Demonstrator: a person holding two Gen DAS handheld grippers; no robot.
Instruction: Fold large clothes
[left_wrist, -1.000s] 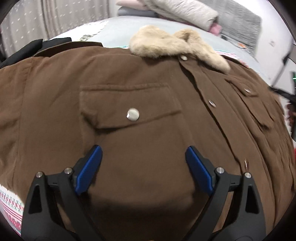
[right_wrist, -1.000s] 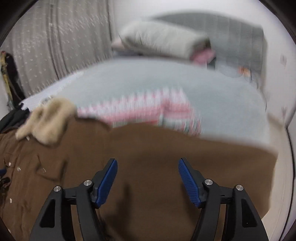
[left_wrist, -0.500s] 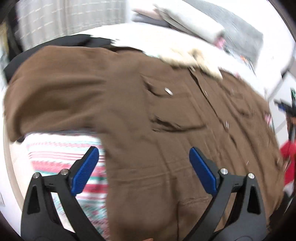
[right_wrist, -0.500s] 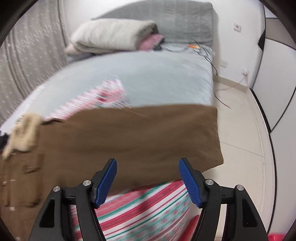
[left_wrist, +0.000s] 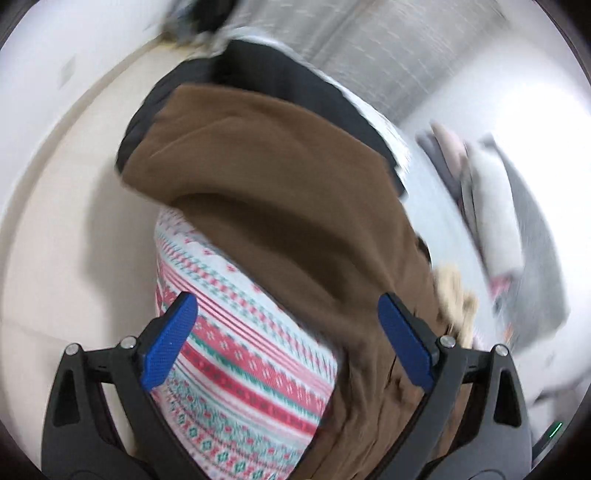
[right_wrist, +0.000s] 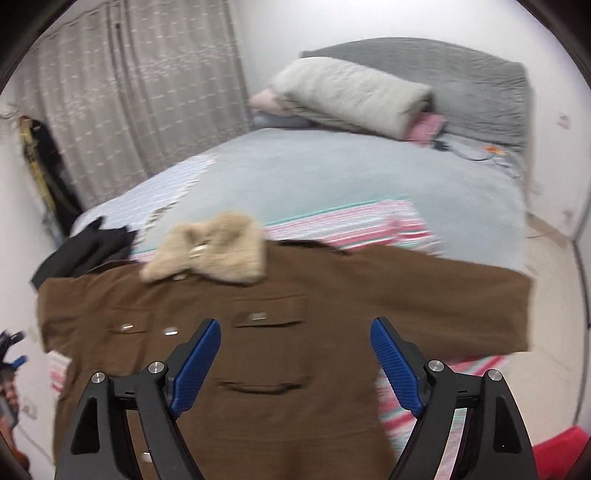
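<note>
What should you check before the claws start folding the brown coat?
1. Left claw open and empty: ok.
2. Right claw open and empty: ok.
3. Brown coat spread front-up on the bed, both sleeves out: ok.
4. Left sleeve flat: not ok; it is rumpled and lies partly on a black garment.
5. Fur collar lying at the coat's top: ok.
6. Coat fully on the striped blanket: cannot tell; its bottom edge is hidden.
</note>
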